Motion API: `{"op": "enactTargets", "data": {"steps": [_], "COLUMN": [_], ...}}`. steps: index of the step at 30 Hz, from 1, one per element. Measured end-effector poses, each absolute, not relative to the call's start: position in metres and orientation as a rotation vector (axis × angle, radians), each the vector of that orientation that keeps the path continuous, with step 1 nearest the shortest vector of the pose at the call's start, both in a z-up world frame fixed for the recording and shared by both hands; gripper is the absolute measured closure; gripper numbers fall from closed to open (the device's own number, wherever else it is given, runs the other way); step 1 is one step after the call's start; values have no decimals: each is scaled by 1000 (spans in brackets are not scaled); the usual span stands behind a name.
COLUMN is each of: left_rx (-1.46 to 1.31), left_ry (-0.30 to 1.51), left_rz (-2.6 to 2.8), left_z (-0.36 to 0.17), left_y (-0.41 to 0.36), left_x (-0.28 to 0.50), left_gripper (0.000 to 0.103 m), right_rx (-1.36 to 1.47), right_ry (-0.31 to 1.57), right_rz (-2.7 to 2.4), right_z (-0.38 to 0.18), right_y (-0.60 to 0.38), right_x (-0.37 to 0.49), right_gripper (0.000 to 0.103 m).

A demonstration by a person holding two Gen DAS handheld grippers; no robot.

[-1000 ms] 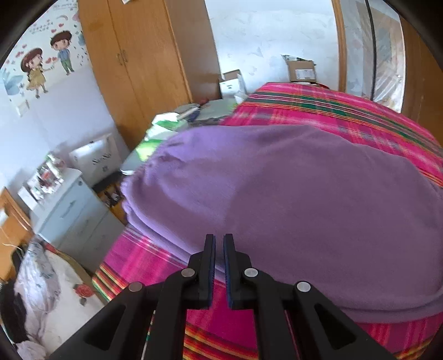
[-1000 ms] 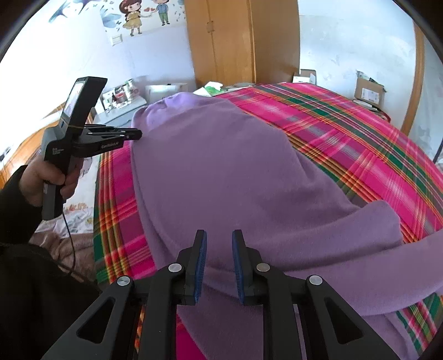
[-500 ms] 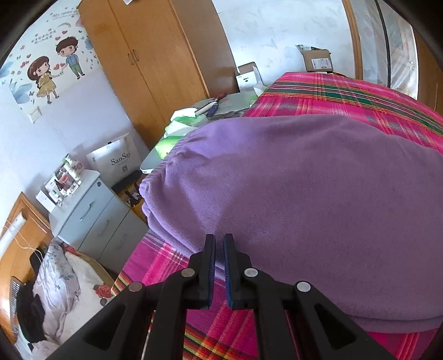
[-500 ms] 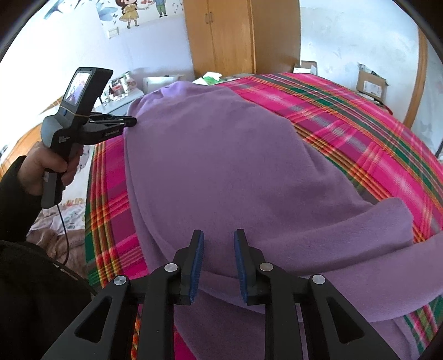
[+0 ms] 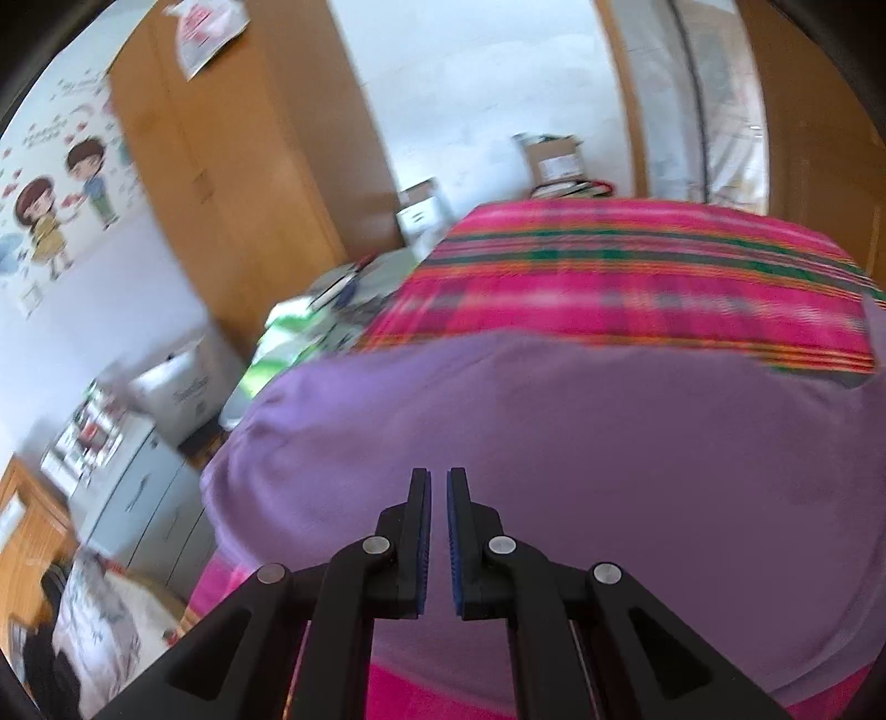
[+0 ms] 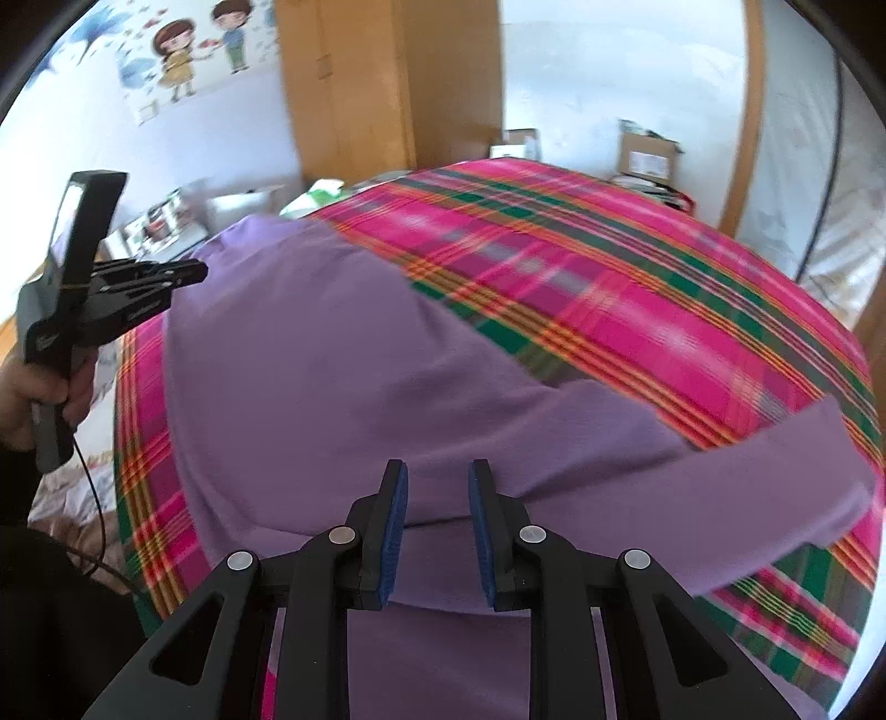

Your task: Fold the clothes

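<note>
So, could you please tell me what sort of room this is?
Most likely a home bedroom: a bed with a plaid cover, a wooden wardrobe, and cartoon wall stickers.

One purple garment [image 6: 343, 354] on one plaid bed [image 6: 637, 288]. Two grippers above the bed: left [image 6: 205, 271], right [image 6: 437, 482]. Beyond the bed, one wardrobe [image 6: 387, 83], two boxes [image 6: 645, 155].

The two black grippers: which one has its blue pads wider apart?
The right gripper, above the purple fleece garment, shows the wider gap. The left gripper, hand-held at the plaid bedspread's edge, has pads nearly together.
</note>
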State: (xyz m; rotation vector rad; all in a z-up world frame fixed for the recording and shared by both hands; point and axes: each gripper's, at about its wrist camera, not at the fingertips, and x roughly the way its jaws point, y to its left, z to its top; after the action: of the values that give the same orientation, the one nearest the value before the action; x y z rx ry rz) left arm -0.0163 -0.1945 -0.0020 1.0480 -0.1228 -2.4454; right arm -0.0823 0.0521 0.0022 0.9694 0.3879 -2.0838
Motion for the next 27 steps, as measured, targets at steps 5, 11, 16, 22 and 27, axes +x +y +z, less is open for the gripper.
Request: {"op": "enactTargets", "data": {"steps": [5,11,16,22,27], "left_rx": [1028,1028,1054,1178,1325], "left_ry": [-182,-223,-247,-161,-74], "left_rz": [-2521,-2569,-2596,-2711,-2897], "left_z": [9,13,9,-4,-11], "left_y": [-162,-137,-117,-100,-71], "left_x": [-38,-54,-65,-67,-70], "left_gripper": [97,97,97,97,97], "right_rx": [987,998,1020,1081,1212], "right_ry": [365,338,321,289,202], "right_rz": [-2141,-2186,-2226,-2346,-2438], "right_z": [4,4,4,9,10], "right_y": [71,91,105,135,168], "right_x": [-91,-99,-110,-144,-190], "right_gripper": [80,80,80,70,61]}}
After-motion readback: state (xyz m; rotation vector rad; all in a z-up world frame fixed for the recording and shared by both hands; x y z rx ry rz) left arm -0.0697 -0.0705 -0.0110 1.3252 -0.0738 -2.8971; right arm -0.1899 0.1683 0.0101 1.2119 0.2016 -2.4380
